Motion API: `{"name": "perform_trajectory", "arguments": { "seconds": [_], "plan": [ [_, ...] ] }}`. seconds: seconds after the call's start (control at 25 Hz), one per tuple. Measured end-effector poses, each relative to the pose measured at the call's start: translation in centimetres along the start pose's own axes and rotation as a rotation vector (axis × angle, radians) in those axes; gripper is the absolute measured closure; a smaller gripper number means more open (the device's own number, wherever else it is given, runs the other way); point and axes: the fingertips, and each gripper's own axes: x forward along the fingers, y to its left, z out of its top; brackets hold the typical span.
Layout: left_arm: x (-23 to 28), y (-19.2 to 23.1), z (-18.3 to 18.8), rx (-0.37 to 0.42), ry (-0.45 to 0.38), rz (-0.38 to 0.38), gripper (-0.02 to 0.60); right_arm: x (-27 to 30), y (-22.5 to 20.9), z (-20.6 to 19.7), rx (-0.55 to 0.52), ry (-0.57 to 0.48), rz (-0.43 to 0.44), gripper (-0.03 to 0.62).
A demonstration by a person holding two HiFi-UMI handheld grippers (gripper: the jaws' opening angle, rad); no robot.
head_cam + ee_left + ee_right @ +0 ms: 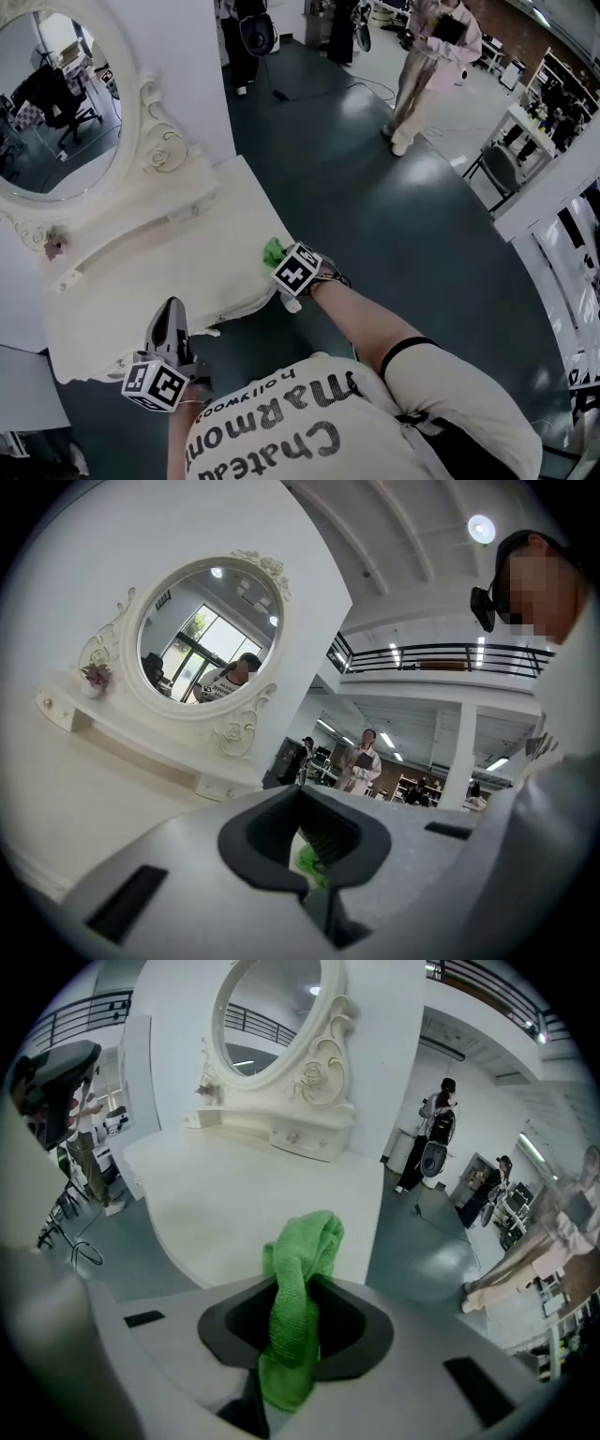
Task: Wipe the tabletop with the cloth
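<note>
The green terry cloth (302, 1269) is clamped between the jaws of the right gripper (298, 1288), which are closed firmly on its middle. Its long axis runs along the fingers. A bunched end projects forward past the fingertips and a shorter tail hangs behind them. The cream-white dressing-table top (234, 1194) lies ahead of and below the fingertips, and the projecting end sits over its near curved edge. The wipe would likely require lowering the cloth and sweeping it forward toward the oval framed mirror (47, 103).

The left gripper (172, 309) is well apart from the cloth at the table's front edge. Its jaws are closed to a narrow slit and hold nothing, so the right gripper is the working one.

No view confirms cloth-to-surface contact. In the head view, the marker cube hides the right fingertips.
</note>
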Motion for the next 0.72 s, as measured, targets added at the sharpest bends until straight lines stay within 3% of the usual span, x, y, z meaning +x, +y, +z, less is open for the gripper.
{"name": "perform_trajectory", "arguments": {
  "seconds": [0.24,0.32,0.4,0.44,0.56,0.72],
  "plan": [
    [4.0,-5.3,-3.4,-0.014,0.0,0.019,0.574,-1.3,-4.6,-2.6,-0.014,-0.022,0.036,0.491],
    [5.0,-6.7,-4.5,-0.02,-0.002,0.029,0.574,-1.0,-6.5,-5.1,-0.041,0.071,0.028,0.496],
    [5.7,-8.1,-5.6,-0.024,0.0,0.034,0.574,-0.3,-8.5,-10.4,-0.078,0.217,0.011,0.496],
    [5.9,-8.8,-6.1,-0.024,0.005,0.036,0.574,-0.4,-9.3,-12.8,-0.048,0.237,0.006,0.496],
    [6.1,-9.9,-6.8,-0.01,0.025,0.046,0.574,-2.5,-10.0,-15.9,0.201,0.165,0.058,0.496],
    [6.8,-10.7,-6.0,0.028,0.012,0.024,0.574,-6.5,-10.8,-10.9,0.355,-0.091,0.102,0.49]
  ]
}}
